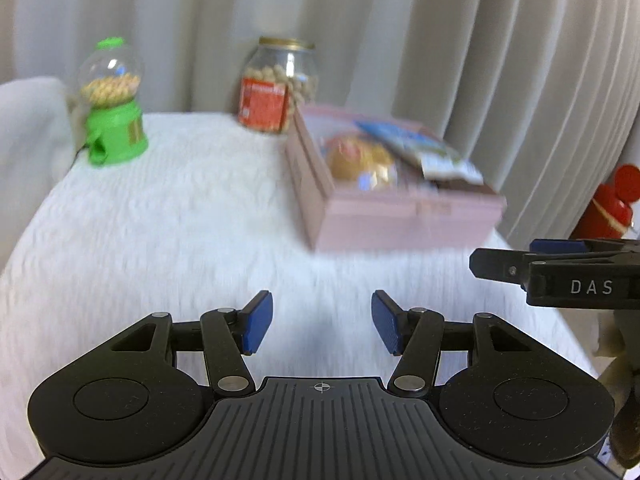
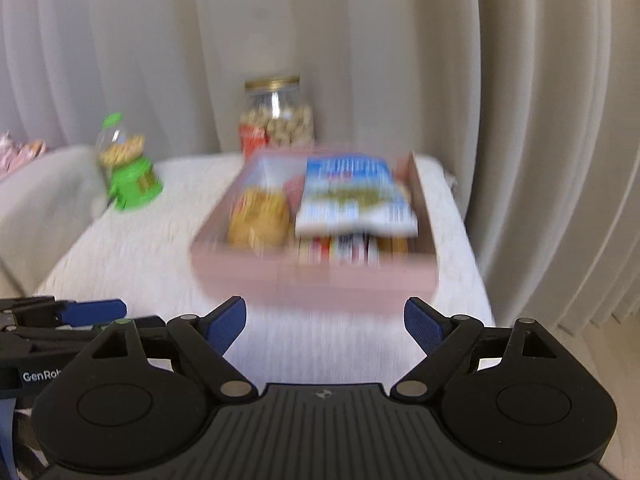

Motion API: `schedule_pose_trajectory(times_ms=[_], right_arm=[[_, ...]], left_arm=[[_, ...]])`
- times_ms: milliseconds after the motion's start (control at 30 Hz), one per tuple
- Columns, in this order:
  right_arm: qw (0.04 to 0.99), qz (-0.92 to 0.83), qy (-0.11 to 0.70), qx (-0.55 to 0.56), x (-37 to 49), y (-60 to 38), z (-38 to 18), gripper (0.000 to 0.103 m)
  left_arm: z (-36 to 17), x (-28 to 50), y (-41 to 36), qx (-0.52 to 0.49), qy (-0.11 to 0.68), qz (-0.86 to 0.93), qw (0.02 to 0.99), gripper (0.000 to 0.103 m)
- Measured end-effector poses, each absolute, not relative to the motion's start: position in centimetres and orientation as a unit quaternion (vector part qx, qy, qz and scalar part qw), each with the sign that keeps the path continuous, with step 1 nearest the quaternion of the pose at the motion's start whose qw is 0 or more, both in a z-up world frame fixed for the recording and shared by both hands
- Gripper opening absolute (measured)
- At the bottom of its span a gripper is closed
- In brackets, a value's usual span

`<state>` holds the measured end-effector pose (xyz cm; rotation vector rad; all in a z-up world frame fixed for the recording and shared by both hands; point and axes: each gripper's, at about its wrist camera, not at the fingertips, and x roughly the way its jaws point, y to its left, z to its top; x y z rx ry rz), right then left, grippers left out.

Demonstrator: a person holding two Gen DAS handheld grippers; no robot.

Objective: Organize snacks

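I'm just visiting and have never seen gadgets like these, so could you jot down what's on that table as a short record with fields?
surface: white fluffy-covered table
box: open pink rectangular box on the table, right of centre
box contents: round golden snack in clear wrap; blue-and-white snack bag on top of other packets
jar: clear glass jar with gold lid, pale round snacks inside, behind the box
dispenser: green plastic gumball-style dispenser, back left
left gripper: jaws open, empty
right gripper: jaws open, empty, in front of the box
backdrop: beige curtain

"DAS" on right gripper (image 1: 500, 258), "GenRob" on left gripper (image 2: 94, 312)
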<state>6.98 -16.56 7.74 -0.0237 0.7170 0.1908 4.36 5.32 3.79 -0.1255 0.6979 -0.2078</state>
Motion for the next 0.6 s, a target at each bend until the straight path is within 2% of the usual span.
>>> schedule_pose_trajectory(times_ms=[267, 400, 600], right_arm=[[0.916, 0.059, 0.396, -0.008, 5.7, -16.3, 2.2, 0.087], [0.920, 0.022, 0.391, -0.025, 6.0, -16.0, 1.4, 0.103], [0.920, 0.026, 0.390, -0.011, 6.3, -17.2, 1.2, 0.103]], left_arm=[[1.4, 4.5, 2.8, 0.006, 0.341, -0.078, 0.937, 0.061], [1.1, 4.7, 2.3, 0.017, 0.333, -0.065, 0.941, 0.063], [1.0, 4.9, 1.5, 0.023, 0.328, -0.044, 0.943, 0.064]])
